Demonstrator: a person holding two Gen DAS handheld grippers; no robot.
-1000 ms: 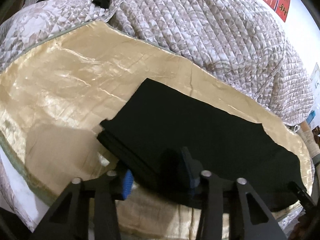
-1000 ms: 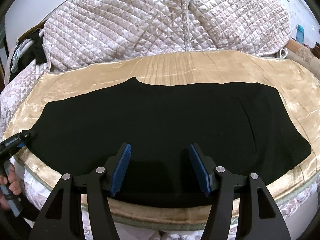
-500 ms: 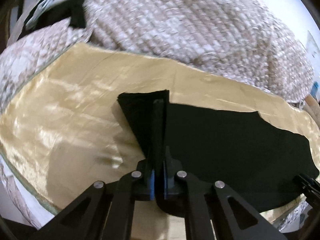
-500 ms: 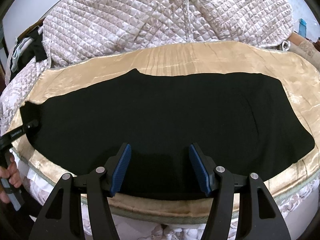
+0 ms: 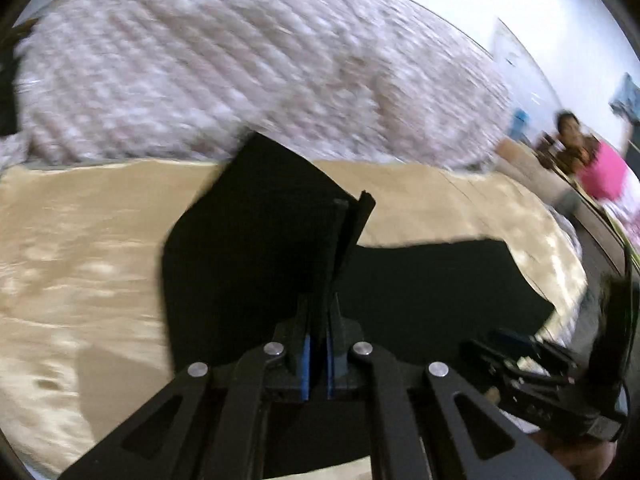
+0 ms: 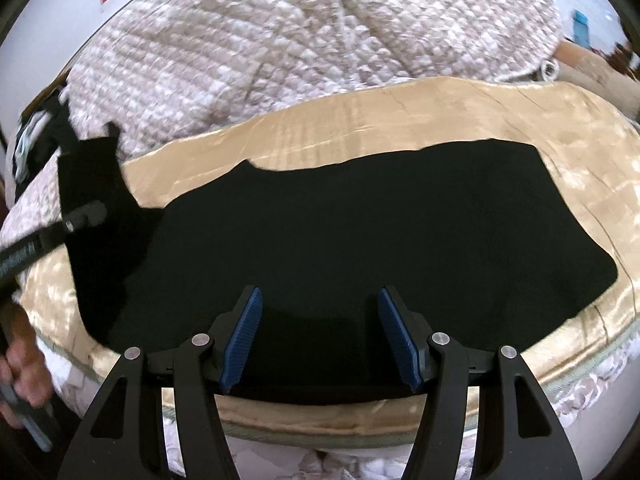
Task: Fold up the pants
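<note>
Bed (image 6: 580, 128): carries a tan satin cover (image 6: 360, 120), w/ a quilted bedspread (image 6: 320, 32) heaped along the far side. Wall behind; a person in pink (image 5: 600, 172) at far right of left wrist view, blurred, not involved.

Black pants (image 6: 360, 240): lie flat lengthwise across the satin cover, near the front edge of the bed. Already doubled leg on leg, judging by the single long shape. Wide end sits to the right, flat. Narrow end at left is raised off the cover and stands upright as a flap.

Left gripper (image 5: 316, 356): fingers pinched together on that raised end, cloth clamped between the blue pads (image 5: 306, 364). Fabric rises straight up from the grip, w/ the rest of the pants stretching away to the right on the cover. In right wrist view the same tool (image 6: 84, 216) shows at far left w/ the lifted flap.

Right gripper (image 6: 320, 336): fingers spread wide, holding nothing. It hovers over the near edge of the pants at about mid-length; contact w/ cloth cannot be told.

Step in hand (judgement): second fold, leg end being brought over toward the waist end.

Next move calls for (judgement): carry the held end rightward, low and even, lay edge on edge, then release. Right gripper is well placed to pin the mid-section so the lower layer does not drag
</note>
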